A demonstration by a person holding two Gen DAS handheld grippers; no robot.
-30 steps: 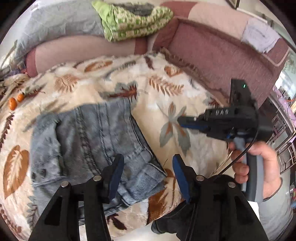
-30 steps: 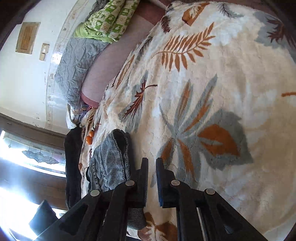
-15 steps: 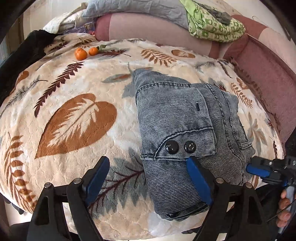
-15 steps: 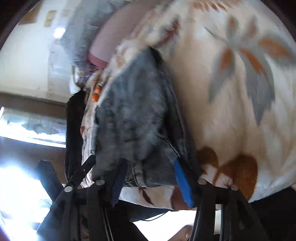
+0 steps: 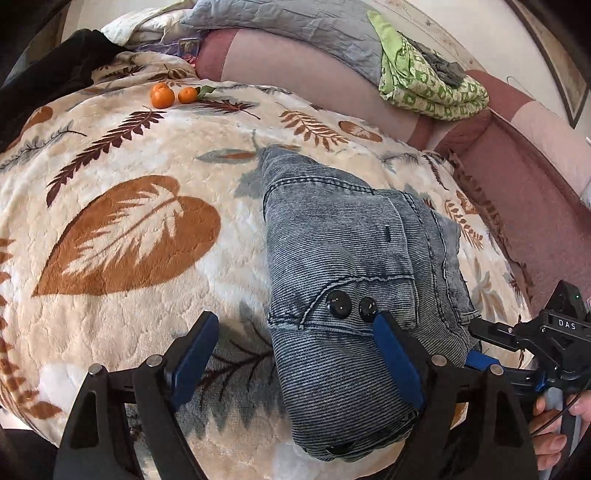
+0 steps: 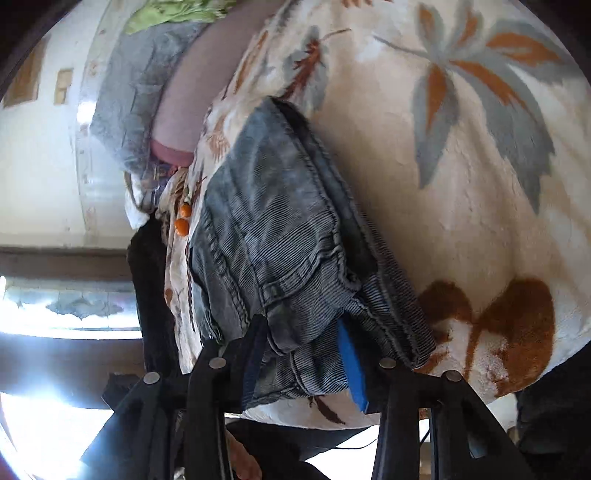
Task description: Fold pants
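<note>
Folded blue denim pants [image 5: 351, 240] lie on a cream leaf-print blanket [image 5: 129, 229], two black buttons facing up near me. My left gripper [image 5: 295, 321] is open wide over the near left corner: one pad rests on the denim by the buttons, the other hangs over the blanket. My right gripper [image 5: 480, 347] sits at the pants' near right edge, held by a hand [image 5: 554, 435]. In the right wrist view the right gripper [image 6: 301, 328] straddles the upper layers of the pants [image 6: 273, 206]; its jaws are closing, with denim between them.
Two oranges [image 5: 162, 96] lie at the blanket's far left. A green patterned cloth [image 5: 424, 88] and a grey quilt [image 5: 295, 26] sit on the pink sofa back [image 5: 517, 192]. A dark cloth [image 5: 44, 62] drapes at the far left. The blanket's front edge is just below both grippers.
Both grippers swung down to the pants' near edge. The left opened wider over the left corner; the right went from shut over bare blanket to open around the denim layers.
</note>
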